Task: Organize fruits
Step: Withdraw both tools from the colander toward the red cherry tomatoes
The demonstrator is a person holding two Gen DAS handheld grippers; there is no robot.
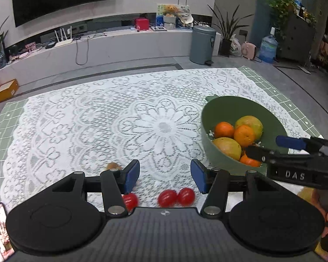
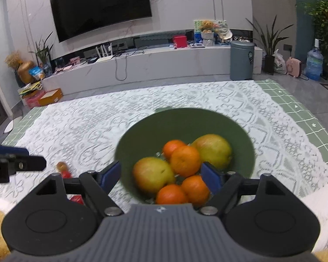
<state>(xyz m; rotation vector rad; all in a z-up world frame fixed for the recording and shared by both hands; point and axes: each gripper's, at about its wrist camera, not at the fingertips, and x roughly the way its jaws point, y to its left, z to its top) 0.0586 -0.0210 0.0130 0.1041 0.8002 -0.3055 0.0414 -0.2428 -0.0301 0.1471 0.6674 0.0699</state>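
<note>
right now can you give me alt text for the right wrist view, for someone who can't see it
The right gripper, open and empty, hangs over a green bowl holding four oranges and two yellow-red mangoes on a white lace tablecloth. The left gripper pokes in at the left edge.

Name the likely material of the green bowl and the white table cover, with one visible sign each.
Green bowl: probably plastic, matte; smooth, even colour, moulded lip. White table cover: lace-like fabric or vinyl; openwork flower pattern. Which one is unclear.
</note>
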